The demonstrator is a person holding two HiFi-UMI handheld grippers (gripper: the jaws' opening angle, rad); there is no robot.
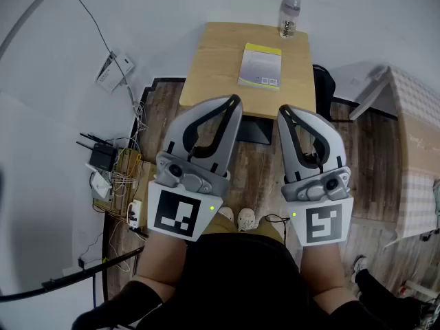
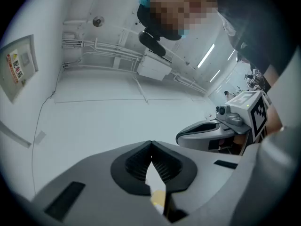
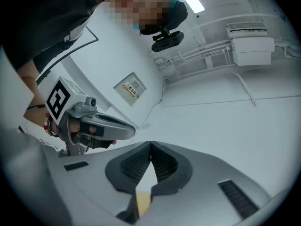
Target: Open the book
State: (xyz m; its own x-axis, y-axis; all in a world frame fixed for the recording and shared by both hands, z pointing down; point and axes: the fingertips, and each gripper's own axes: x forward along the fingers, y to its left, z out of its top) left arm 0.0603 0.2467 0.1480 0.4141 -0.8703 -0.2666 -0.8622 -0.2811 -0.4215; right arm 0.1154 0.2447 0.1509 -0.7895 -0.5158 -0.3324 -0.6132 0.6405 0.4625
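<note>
Left hand-held gripper and right hand-held gripper were pressed together, empty; the thin grey, yellow-topped paperback book looked light, floppy, best caught at its cover edge.

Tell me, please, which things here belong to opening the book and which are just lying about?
For the job: closed book, lying on the wooden table; left tongs and right tongs, both shut and empty.
Lying about: water bottle at the table's far edge; router and cables on the floor at the left.
</note>
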